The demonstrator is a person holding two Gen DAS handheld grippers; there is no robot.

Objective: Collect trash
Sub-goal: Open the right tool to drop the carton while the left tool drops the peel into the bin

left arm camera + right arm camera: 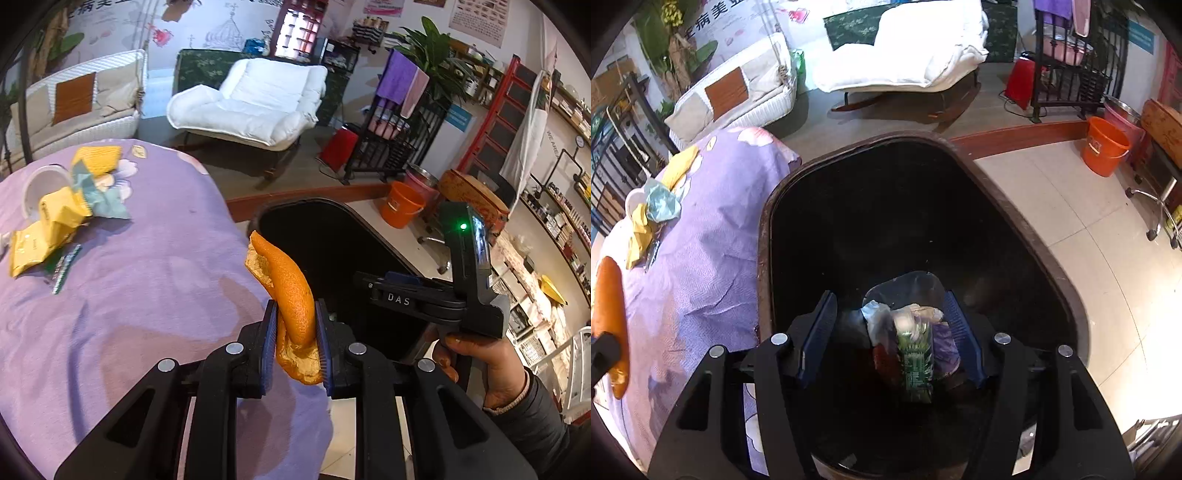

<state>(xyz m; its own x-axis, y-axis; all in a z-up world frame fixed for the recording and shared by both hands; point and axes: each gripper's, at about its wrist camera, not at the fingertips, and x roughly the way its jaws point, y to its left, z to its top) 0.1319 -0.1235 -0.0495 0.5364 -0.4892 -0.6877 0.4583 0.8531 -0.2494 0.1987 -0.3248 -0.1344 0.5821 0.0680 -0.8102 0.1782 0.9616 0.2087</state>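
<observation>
My left gripper [295, 306] is shut on a curled orange peel [291, 291], held at the edge of the purple-clothed table [129, 295] beside the black trash bin [280, 203]. The peel [609, 314] also shows at the far left of the right wrist view. My right gripper [890, 295] is over the mouth of the bin [764, 229], jaws wide apart. A green wrapper with crumpled packets [912, 354] lies between them, with a clear gap to the left pad. Yellow wrappers [55, 218], a teal wrapper [99, 195] and a white cup [40, 184] remain on the table.
The bin stands on the floor against the table's right edge. An orange bucket [1104, 147] and an office chair base [1160, 210] are on the tiled floor to the right. A white rocking chair [251, 107] and a wicker sofa [85, 107] stand behind.
</observation>
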